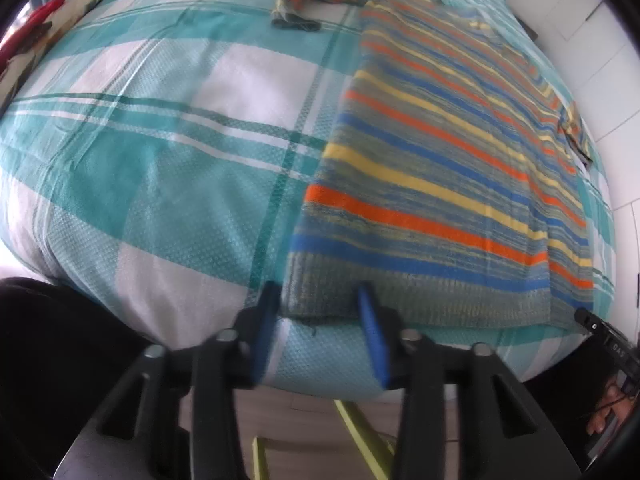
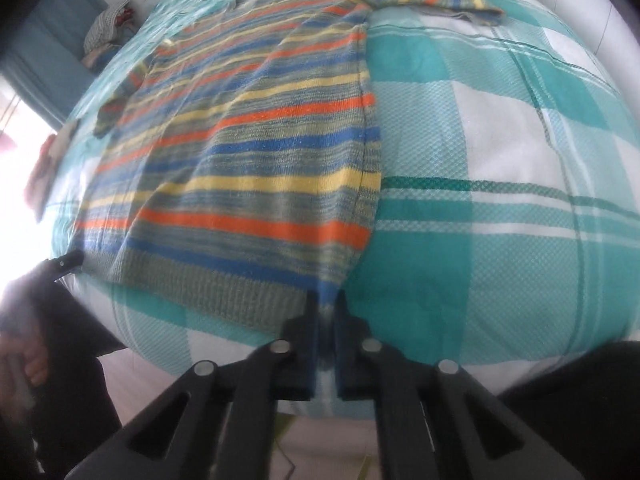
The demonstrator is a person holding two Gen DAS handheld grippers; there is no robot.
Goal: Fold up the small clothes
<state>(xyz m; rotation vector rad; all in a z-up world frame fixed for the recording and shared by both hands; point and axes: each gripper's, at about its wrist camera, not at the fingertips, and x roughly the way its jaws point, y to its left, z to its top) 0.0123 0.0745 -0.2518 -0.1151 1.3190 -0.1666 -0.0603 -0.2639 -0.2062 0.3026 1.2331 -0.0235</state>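
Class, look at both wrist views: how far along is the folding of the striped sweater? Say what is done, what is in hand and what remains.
Done: the sweater lies spread flat on the checked bedcover, sleeves out.
In hand: the right claw is shut on one corner of the hem; the left claw straddles the other corner, not visibly clamped.
Left: no fold shows yet, so every fold remains.

Far sleeve cuff blurred, prob. bunched
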